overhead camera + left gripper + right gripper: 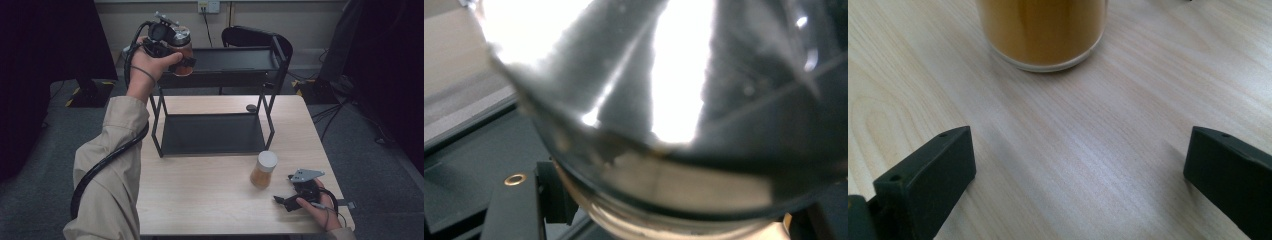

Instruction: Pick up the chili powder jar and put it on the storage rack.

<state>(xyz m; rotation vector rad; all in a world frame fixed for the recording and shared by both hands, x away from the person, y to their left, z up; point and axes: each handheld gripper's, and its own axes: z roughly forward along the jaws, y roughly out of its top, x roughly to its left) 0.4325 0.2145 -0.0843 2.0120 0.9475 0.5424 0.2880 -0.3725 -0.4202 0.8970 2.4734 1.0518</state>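
Holding a jar (181,52) of amber-brown contents up at the top shelf (235,59) of the black metal rack, your left gripper (184,56) has its jaws clamped on the glass body, just under the shiny metal lid. In the high view the jar is off the table, at the left front corner of that upper shelf, level with its edge, and your left hand (150,62) wraps the gripper body from below, with the black cable trailing down past your beige sleeve (107,170). In the left gripper view the same jar (684,100) sits right against the lens, blurred and glaring, with the dark shelf surface (469,165) below and behind it; you cannot tell from that view whether the jar's base touches the shelf.

Your right gripper (281,200) lies low on the light wooden table (200,200) near its front right corner, held in your right hand (315,205), and its jaws stand wide apart with nothing between them. In the right gripper view the two black jaws frame bare wood grain, and a second jar (1042,32) with orange-brown contents stands upright straight ahead of them, apart from both. In the high view that second jar (263,170) has a pale lid and stands on the table just in front of the rack's lower shelf (210,134), near its right front leg.
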